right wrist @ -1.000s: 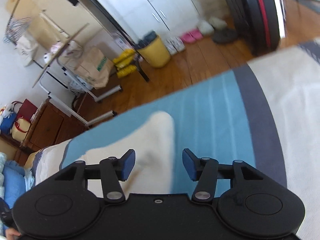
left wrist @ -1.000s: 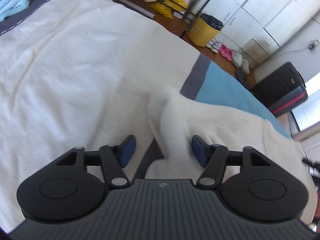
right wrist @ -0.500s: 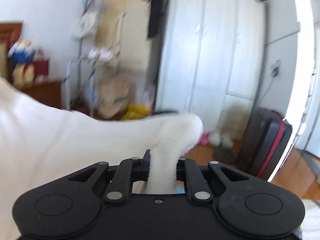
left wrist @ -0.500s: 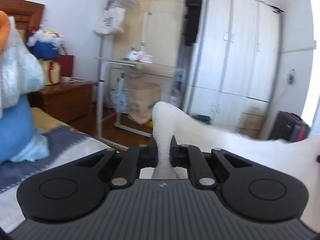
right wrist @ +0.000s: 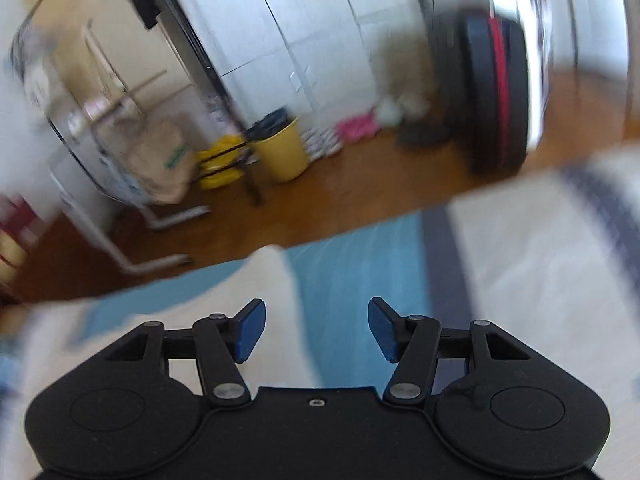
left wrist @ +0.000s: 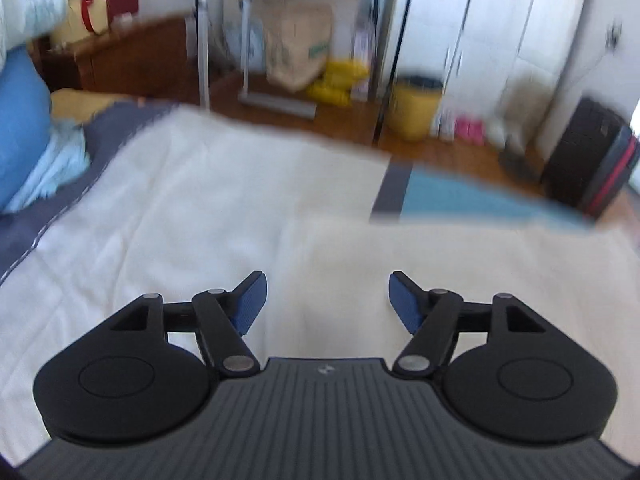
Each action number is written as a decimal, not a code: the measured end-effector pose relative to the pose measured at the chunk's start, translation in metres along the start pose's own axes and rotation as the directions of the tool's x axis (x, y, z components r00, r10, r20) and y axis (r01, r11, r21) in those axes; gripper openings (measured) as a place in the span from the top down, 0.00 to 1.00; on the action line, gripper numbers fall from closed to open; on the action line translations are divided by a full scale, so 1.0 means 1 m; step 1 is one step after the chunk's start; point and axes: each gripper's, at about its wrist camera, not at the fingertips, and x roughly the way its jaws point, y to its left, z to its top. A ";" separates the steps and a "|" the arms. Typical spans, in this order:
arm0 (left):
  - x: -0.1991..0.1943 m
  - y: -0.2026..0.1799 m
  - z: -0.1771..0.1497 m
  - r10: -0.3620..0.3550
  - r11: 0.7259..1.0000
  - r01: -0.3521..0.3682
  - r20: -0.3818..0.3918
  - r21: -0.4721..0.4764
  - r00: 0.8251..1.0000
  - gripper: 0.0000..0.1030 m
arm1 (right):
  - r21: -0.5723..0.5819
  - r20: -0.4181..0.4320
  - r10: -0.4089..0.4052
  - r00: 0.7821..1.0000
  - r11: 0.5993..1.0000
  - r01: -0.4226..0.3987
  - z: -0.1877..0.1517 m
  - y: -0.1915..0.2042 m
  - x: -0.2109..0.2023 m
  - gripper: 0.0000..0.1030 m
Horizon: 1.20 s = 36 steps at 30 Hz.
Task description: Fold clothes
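Currently the garment (left wrist: 460, 272), cream and fuzzy, lies flat on the bed (left wrist: 192, 208), spread out ahead of and under the left gripper (left wrist: 327, 302). Its far edge runs across just ahead of the fingertips; its left edge is roughly in line with the left finger. Heavy motion blur, so no folds or seams can be made out.

Left gripper: jaws wide apart, blue pads (left wrist: 251, 306) clear of the cloth, nothing between them. It hovers over the near part of the garment.

Right gripper (right wrist: 316, 328): jaws also spread, empty. One corner of the garment (right wrist: 256, 300) pokes forward under and just ahead of its left finger, lying on the blue section of the bedcover (right wrist: 360, 264). The right finger sits over bare blue cover. Whether either gripper touches the fabric, can't tell.

Bedcover around the garment: cream panel to the left of the left gripper, a grey stripe (left wrist: 390, 192) ahead, then the blue section ahead-right. Blue and pale bedding (left wrist: 24, 132) is piled far left.

Beyond the bed edge is wooden floor (right wrist: 360, 176). Ahead of the left gripper sit a yellow bin (left wrist: 414, 108) and a brown paper bag (left wrist: 298, 48) under a metal rack; a white wardrobe (left wrist: 500, 32) stands ahead-right. A black suitcase (left wrist: 592, 160) with a red stripe is far right. Pink slippers (right wrist: 358, 126) lie by the wardrobe, past the right gripper.
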 end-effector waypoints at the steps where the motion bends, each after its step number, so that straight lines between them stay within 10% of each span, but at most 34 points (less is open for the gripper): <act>1: 0.006 -0.005 -0.008 0.066 0.996 -0.064 -0.026 0.062 0.997 0.34 | 0.002 -0.047 0.059 0.997 0.998 -0.058 -0.005 -0.004 0.006 0.38; 5: 0.030 -0.018 -0.038 0.352 0.897 -0.325 -0.040 0.299 0.935 0.33 | -0.107 -0.132 0.090 0.987 0.989 -0.105 -0.030 0.002 0.019 0.43; 7: 0.020 -0.018 -0.043 0.374 0.893 -0.354 -0.018 0.278 0.927 0.34 | -0.183 -0.083 -0.001 0.997 0.983 -0.014 -0.039 0.015 0.012 0.71; 11: -0.004 -0.013 -0.047 0.462 0.878 -0.447 -0.057 0.171 0.885 0.35 | -0.316 0.035 -0.172 0.984 0.933 0.175 -0.057 0.040 -0.002 0.72; 15: -0.061 -0.004 -0.067 0.410 0.908 -0.403 -0.050 0.109 0.911 0.33 | -0.418 0.174 -0.319 0.932 0.833 0.363 -0.076 0.064 -0.015 0.65; 19: -0.116 0.007 -0.103 0.378 0.924 -0.375 -0.038 0.071 0.925 0.33 | -0.387 0.128 -0.148 0.981 0.903 0.187 -0.099 0.075 -0.048 0.56; 22: -0.156 0.014 -0.134 0.388 0.921 -0.386 -0.027 0.061 0.921 0.33 | -0.317 -0.056 0.065 0.996 0.945 -0.079 -0.114 0.083 -0.061 0.56; 30: -0.246 0.084 -0.228 0.374 0.905 -0.382 -0.080 -0.187 0.924 0.27 | -0.452 -0.199 0.269 0.942 0.828 -0.332 -0.161 0.154 -0.125 0.38; 36: -0.279 0.141 -0.258 0.348 0.833 -0.386 -0.167 -0.396 0.923 0.23 | -0.562 -0.367 0.223 0.903 0.721 -0.406 -0.220 0.201 -0.156 0.38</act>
